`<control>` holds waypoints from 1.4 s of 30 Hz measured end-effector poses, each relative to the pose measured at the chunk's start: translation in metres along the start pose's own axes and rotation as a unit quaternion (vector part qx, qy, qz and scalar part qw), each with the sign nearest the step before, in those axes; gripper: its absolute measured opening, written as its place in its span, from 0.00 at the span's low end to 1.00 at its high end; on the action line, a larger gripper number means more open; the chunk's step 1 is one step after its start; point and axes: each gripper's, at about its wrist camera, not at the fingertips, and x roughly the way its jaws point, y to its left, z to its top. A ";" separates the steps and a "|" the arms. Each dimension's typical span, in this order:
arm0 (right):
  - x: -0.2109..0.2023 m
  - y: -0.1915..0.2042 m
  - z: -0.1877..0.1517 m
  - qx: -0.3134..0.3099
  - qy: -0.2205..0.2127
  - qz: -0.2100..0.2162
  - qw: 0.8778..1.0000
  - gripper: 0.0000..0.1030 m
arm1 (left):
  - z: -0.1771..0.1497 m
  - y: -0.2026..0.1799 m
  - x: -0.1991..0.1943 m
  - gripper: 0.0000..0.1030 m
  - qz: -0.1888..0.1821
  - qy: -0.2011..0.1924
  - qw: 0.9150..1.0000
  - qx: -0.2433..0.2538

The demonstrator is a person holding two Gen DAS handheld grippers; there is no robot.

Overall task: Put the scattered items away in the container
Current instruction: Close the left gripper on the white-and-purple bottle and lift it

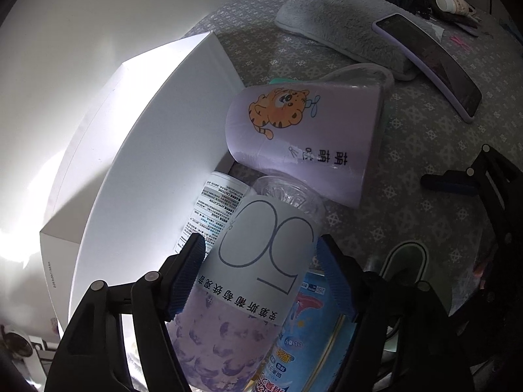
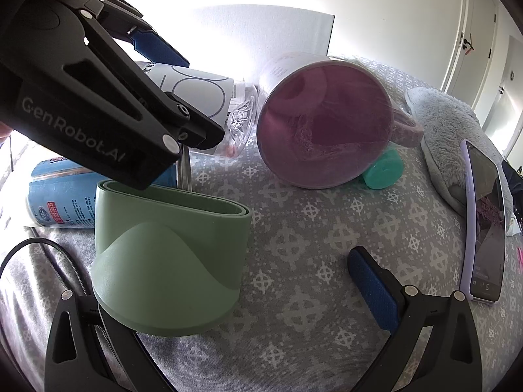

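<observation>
My left gripper (image 1: 258,277) is shut on a bottle (image 1: 261,254) with a pale "50" label and a purple lower half, its blue pads on either side. The bottle is tilted over a white tube (image 1: 212,209) and a clear glass (image 1: 287,192). A purple tiger mug (image 1: 304,140) lies on its side beyond them. In the right wrist view a green oval container (image 2: 170,245) stands upright against the left finger of my right gripper (image 2: 242,281), which is open with nothing between its pads. The left gripper and bottle (image 2: 196,91) hang above and behind the container.
A white box (image 1: 147,163) stands at the left. A blue packet (image 2: 62,202) lies behind the container, and a teal bottle (image 2: 382,170) lies under the mug (image 2: 323,124). A phone (image 2: 483,222) leans on a grey plush cushion (image 2: 441,121). A black cable (image 2: 32,248) curves at the left.
</observation>
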 end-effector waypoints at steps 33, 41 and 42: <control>-0.001 -0.004 -0.002 -0.001 0.000 -0.001 1.000 1.00 | -0.001 -0.019 0.004 0.93 0.112 0.073 0.971 0.200; -0.001 -0.011 -0.004 -0.001 0.001 -0.001 1.000 1.00 | 0.002 -0.023 0.005 0.61 0.072 0.062 0.982 0.165; -0.002 -0.013 -0.004 -0.001 0.000 0.000 1.000 1.00 | -0.003 -0.025 0.001 0.60 0.081 0.057 0.980 0.171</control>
